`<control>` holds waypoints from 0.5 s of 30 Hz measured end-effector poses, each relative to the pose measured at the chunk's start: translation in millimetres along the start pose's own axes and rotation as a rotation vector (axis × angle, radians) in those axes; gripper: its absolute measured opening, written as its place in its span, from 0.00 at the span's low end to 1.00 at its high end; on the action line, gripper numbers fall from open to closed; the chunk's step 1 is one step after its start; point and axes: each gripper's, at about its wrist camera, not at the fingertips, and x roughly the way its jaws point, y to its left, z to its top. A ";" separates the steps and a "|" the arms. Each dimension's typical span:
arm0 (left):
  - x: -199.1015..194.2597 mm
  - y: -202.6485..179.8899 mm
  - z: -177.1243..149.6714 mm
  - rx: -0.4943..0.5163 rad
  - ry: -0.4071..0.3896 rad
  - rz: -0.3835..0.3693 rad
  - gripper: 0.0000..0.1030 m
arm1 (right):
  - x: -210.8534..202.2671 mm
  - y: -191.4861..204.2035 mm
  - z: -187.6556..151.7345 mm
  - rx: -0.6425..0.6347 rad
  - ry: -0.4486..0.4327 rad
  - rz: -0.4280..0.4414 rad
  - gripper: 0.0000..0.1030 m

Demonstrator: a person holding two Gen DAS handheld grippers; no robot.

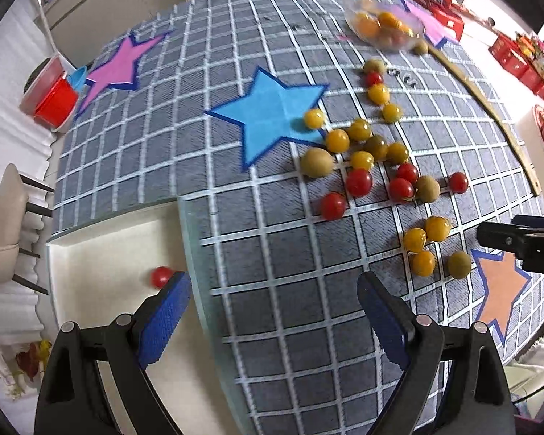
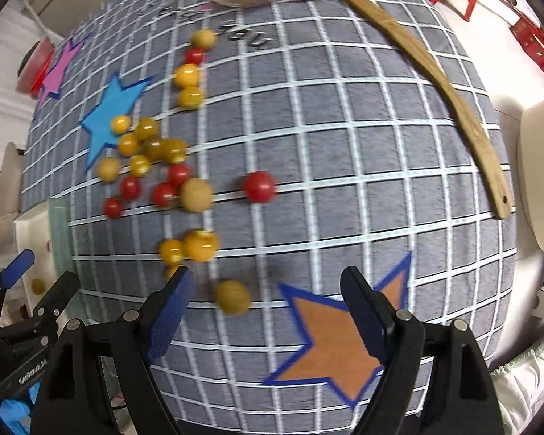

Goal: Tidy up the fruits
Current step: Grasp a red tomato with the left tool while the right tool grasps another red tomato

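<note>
Left wrist view first. Left gripper (image 1: 273, 302) spread wide, nothing between the blue pads, hanging over the near left edge of the grid-patterned tabletop (image 1: 272, 246). One red tomato (image 1: 161, 276) already down in the white tray (image 1: 101, 253) off that edge, just beside the left pad. Main scatter of fruits (image 1: 373, 159) toward the right half of the tabletop, red, yellow and olive-green ones touching or nearly so. More in the clear bowl (image 1: 384, 25) at the far right corner. Blue star (image 1: 268, 112) mid-table, a yellow one resting on its right tip.

Right wrist view now. Right gripper (image 2: 263, 302) also spread, empty, low over the near edge above the orange star (image 2: 341, 340). Green fruit (image 2: 233, 296) just ahead between the fingers, nearer the left pad. Yellow cluster (image 2: 192, 246) just beyond it. Picture blurred here, so exact contact hard to judge.

Risks, as a judgement: round fruit on flat cloth, so an off-centre close likely to squirt the green one sideways, toward the near edge and off. A brushing pad could scatter the packed cluster. Soft skins, so too hard a squeeze could split one. Both tools close at the near left, with a chance of collision.
</note>
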 end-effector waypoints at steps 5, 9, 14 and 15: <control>19.3 -9.8 10.0 -0.008 0.030 0.009 0.90 | 5.7 -16.8 4.5 -0.027 0.001 -0.033 0.83; 28.9 -12.2 19.8 -0.021 0.031 0.018 0.90 | 12.2 -29.0 10.5 -0.055 0.003 -0.038 0.83; 39.7 -13.2 27.8 -0.033 0.036 0.028 0.90 | 18.2 -22.6 22.8 -0.097 -0.003 -0.035 0.83; 41.1 -12.6 29.5 -0.034 0.038 0.029 0.90 | 19.1 -18.4 26.0 -0.101 -0.003 -0.034 0.83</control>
